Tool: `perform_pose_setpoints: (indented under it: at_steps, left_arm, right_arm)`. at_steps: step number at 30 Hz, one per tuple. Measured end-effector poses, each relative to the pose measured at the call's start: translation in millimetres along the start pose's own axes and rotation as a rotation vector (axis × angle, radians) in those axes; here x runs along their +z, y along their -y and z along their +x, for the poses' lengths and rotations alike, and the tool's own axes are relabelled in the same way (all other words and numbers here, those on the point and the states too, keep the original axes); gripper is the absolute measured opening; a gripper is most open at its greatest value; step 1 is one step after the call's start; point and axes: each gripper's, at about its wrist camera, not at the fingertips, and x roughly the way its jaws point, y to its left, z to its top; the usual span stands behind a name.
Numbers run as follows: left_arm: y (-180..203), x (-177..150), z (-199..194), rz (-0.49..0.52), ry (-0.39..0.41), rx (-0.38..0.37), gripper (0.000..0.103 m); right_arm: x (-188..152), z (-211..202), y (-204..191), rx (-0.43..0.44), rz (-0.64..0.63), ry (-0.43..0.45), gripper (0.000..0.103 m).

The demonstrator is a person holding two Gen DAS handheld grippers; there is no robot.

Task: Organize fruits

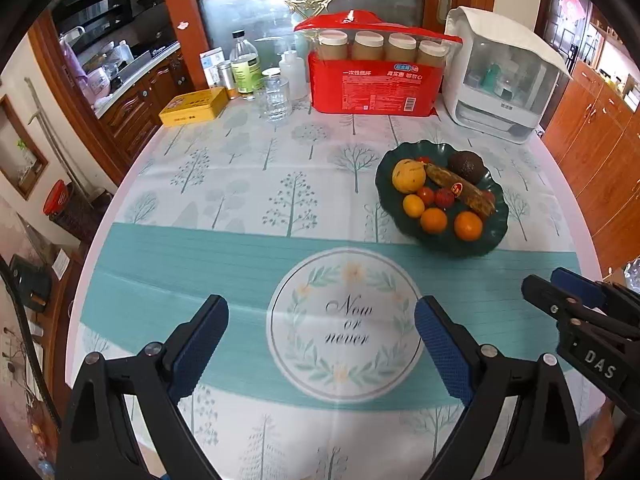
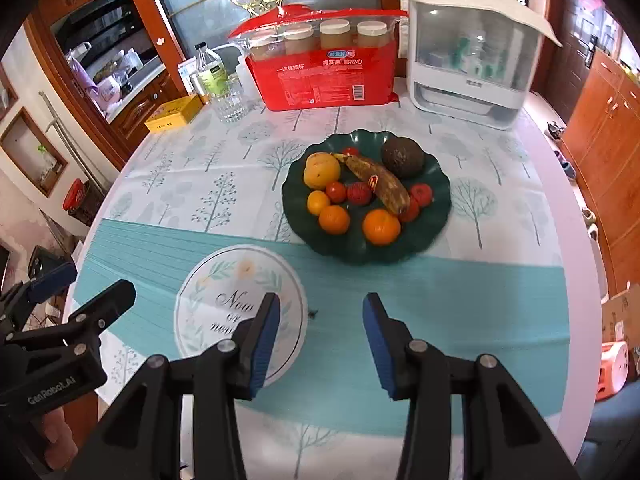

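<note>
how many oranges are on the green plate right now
3, all along the near side of the green plate: a small orange left, another orange beside it, the biggest orange right. More may be hidden.

Wooden cabinets [image 1: 592, 128], glass door [image 1: 256, 4].

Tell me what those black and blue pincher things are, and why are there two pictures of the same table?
They are two claws that a person holds, one in each hand. Each has a small camera looking forward along its fingers, so you get two pictures: one from the left claw, one from the right claw. Both are open and hold nothing. Each picture also shows the other claw at its edge. On the tree-patterned tablecloth sits a dark green plate of fruit: oranges, small red tomatoes, a spotty brown banana and a dark avocado. Behind stand a red package, a drinking glass and a yellow tin.
</note>
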Motion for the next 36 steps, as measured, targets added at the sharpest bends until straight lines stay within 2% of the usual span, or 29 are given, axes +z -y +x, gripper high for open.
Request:
perform_pose_setpoints:
  at_steps: [4,11,17,36]
  left_arm:
    - [-4,-12,-10,-0.004,-0.005,-0.003,0.094]
    - [5,-26,-20,0.017,-0.005,-0.055,0.094]
    - [12,-31,-24,0.057,0.005,-0.072,0.094]
    - [16,-35,-26,0.075,0.002,-0.076,0.094]
  right_arm:
    - [-11,-20,0,0.014,0.049,0.016,0.044]
    - [-27,-44,-9,-0.045,0.076,0.078,0.046]
    - [-32,-49,-12,-0.063,0.091,0.089,0.046]
    - [-41,-45,-17,-0.062,0.096,0.073,0.046]
